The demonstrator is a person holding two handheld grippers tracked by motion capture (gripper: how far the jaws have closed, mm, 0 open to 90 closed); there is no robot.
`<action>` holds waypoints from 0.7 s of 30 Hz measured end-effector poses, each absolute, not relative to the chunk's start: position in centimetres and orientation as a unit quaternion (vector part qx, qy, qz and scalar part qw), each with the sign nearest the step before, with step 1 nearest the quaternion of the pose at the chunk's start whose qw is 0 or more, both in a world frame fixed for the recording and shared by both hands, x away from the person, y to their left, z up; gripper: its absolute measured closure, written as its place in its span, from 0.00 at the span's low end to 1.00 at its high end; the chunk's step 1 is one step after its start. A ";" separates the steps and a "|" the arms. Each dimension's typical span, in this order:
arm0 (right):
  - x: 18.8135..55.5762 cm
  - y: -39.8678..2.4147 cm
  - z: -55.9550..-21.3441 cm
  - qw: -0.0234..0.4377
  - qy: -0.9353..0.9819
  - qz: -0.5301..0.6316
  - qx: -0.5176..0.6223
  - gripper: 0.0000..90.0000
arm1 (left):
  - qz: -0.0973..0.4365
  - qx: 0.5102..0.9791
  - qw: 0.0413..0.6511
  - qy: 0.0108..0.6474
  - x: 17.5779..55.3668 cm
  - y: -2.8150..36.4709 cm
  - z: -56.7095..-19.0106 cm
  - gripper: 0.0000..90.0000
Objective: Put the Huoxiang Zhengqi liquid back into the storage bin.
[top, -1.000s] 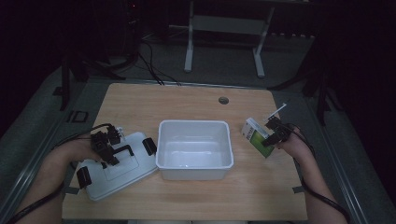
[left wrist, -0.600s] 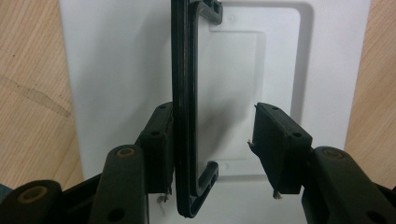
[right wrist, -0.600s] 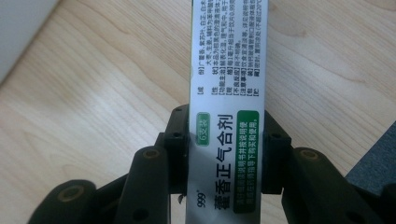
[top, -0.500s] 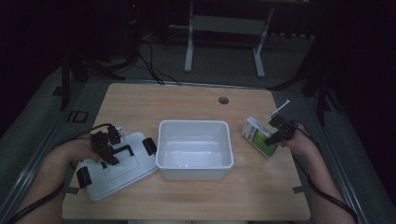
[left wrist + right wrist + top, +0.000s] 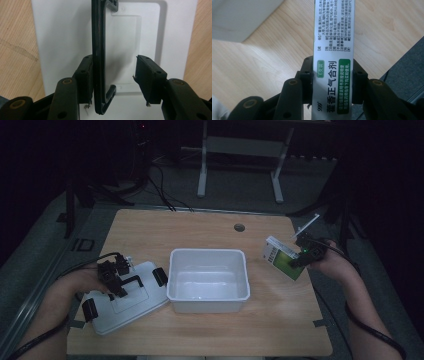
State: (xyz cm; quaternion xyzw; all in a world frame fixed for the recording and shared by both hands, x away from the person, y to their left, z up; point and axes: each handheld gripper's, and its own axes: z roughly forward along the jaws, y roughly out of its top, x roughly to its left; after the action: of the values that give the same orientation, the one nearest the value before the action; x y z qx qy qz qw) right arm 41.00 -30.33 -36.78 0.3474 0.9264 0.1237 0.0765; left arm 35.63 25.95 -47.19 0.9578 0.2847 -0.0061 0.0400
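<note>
High view: bin (image 5: 208,281) sits centre table, right gripper (image 5: 301,257) at its 3 o'clock, carton (image 5: 281,260) lifted clear, likely bound for the bin. Left gripper (image 5: 116,279) rests on the lid (image 5: 125,300) at 9 o'clock.

Left gripper view: jaws apart, straddling the lid's black handle (image 5: 98,57), one pad touching.

Right gripper view: jaws clamped on the carton's (image 5: 333,50) narrow sides, a firm carry.

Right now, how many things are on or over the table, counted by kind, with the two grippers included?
White bin: 1
White lid with black handle: 1
Green and white box: 1
Grippers: 2, the left gripper and the right gripper
Total: 5
</note>
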 end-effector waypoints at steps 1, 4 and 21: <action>40.9 -30.2 -36.3 0.079 0.927 0.126 0.344 0.71 | -0.006 0.958 0.039 0.285 35.6 25.9 -47.1 0.56; 40.5 -29.6 -35.0 0.084 0.930 0.133 0.332 0.71 | -0.004 0.958 0.040 0.283 35.6 25.9 -47.0 0.56; 38.2 -24.8 -30.6 0.085 0.950 0.176 0.241 0.71 | -0.006 0.958 0.038 0.283 35.6 25.7 -46.9 0.56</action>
State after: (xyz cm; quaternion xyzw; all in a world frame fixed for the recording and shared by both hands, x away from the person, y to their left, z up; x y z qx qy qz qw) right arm 38.21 -24.80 -30.57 0.2412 0.9505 0.1763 0.0855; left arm 35.59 25.71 -46.86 0.9584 0.2828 -0.0058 0.0383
